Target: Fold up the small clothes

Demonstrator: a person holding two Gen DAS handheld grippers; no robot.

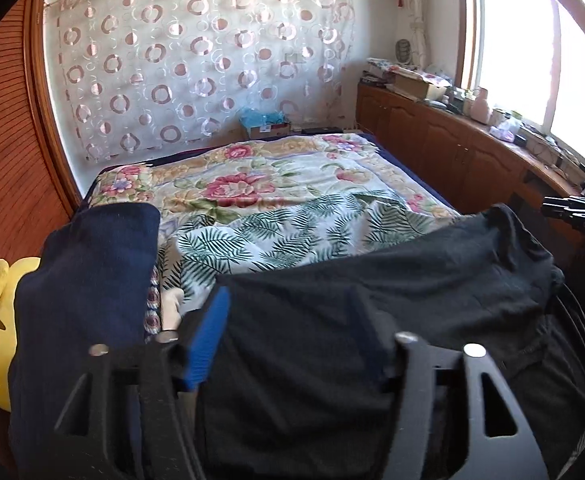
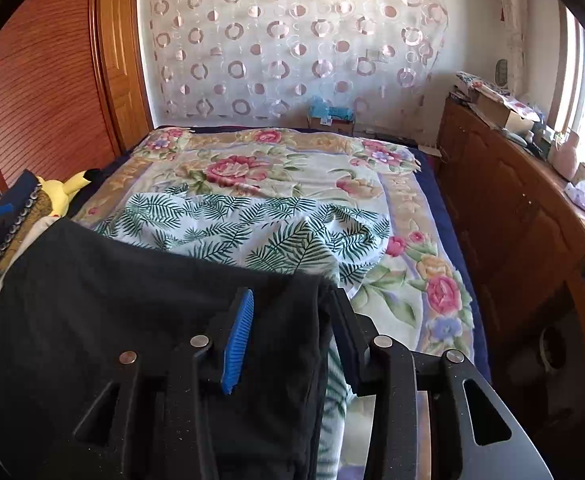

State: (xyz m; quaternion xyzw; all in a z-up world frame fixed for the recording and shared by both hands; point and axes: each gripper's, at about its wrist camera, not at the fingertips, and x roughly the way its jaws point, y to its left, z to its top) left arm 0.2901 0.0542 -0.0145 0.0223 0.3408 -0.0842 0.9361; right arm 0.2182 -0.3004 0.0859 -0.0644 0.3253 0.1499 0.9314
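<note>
Both claws stood with jaws apart, pads clear of cloth: left claw point(image 1: 292, 340) wide, right claw point(image 2: 290, 326) narrower. Black garment point(image 1: 392, 280) lay on the near end of the bed point(image 2: 412, 280), its near edge between each pair of jaws. Judged: release after a fold; next needs a fresh pinch on an edge.

Bedroom. Bed point(image 2: 444, 208) with floral bedspread point(image 2: 276, 168), centre. Circle-patterned sheer curtain point(image 1: 196, 52) across far wall. Slatted wooden wardrobe point(image 2: 40, 92) at left. Low wooden cabinets point(image 1: 444, 140) at right, top cluttered, beneath bright daylit window point(image 1: 532, 60).
</note>
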